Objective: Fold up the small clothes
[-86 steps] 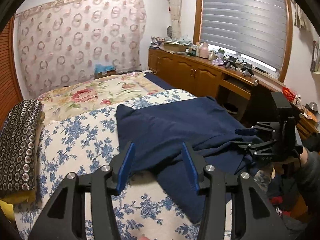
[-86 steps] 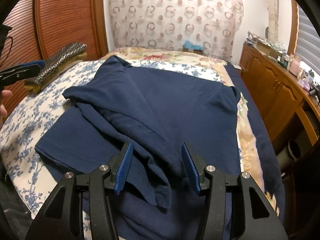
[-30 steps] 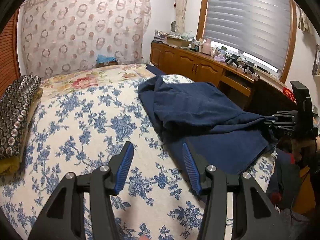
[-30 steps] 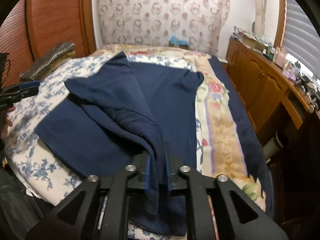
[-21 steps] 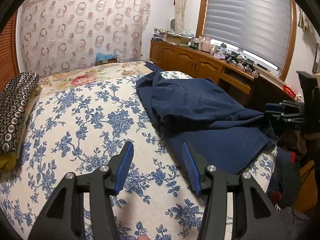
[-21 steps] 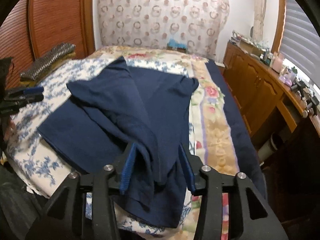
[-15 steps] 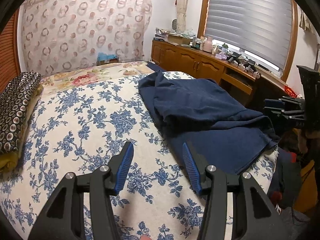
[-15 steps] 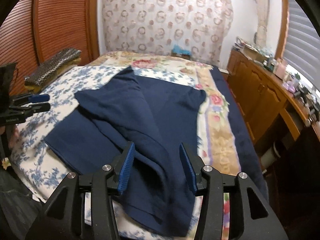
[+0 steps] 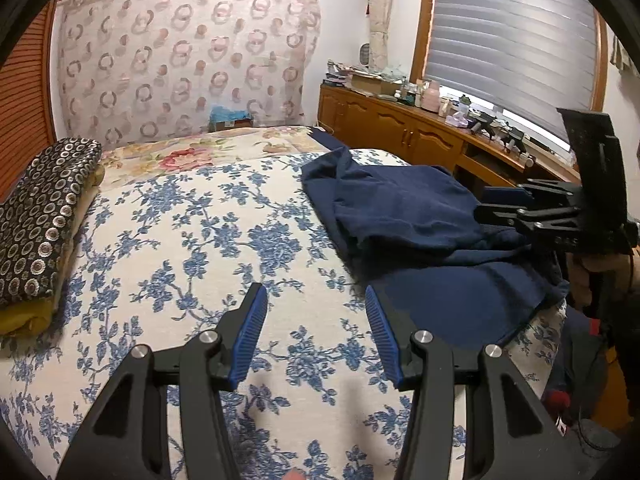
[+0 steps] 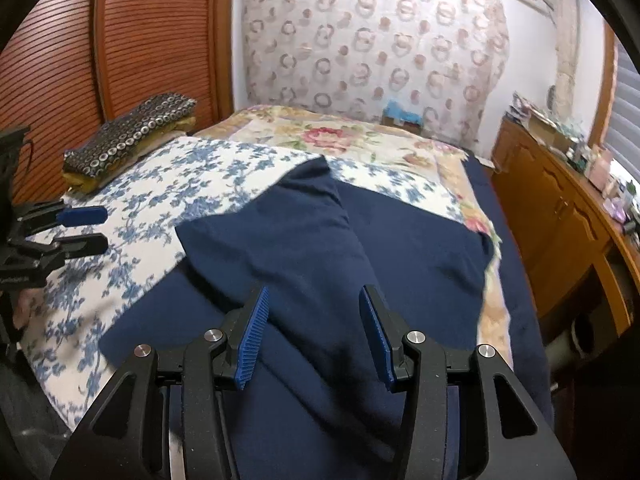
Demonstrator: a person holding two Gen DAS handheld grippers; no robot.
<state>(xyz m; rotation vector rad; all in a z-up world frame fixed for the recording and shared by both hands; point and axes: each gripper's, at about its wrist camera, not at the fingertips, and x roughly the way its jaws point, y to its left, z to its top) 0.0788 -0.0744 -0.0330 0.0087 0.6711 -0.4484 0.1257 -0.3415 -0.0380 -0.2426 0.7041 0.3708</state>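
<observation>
A navy garment (image 9: 400, 216) lies rumpled on the right part of the bed, one layer thrown over another; its near edge reaches the bed's edge. In the right wrist view the navy garment (image 10: 320, 240) fills the middle. My right gripper (image 10: 314, 296) hovers open just above it, with cloth below the blue pads but nothing pinched. That right gripper (image 9: 520, 208) also shows at the garment's right side. My left gripper (image 9: 314, 300) stands open over the bare floral bedspread (image 9: 180, 240), left of the garment. The left gripper (image 10: 84, 228) shows at the bed's left edge, apart from the cloth.
A folded dark cloth with a ring pattern (image 9: 40, 220) rests on something yellow at the bed's left side. A wooden cabinet (image 9: 400, 128) with cluttered top runs along the right under a blinded window. A slatted wooden door (image 10: 60, 60) stands on the left.
The right gripper was shut on a fold of the navy garment; it has opened, let the fold drop and drawn back. The left gripper has hardly moved.
</observation>
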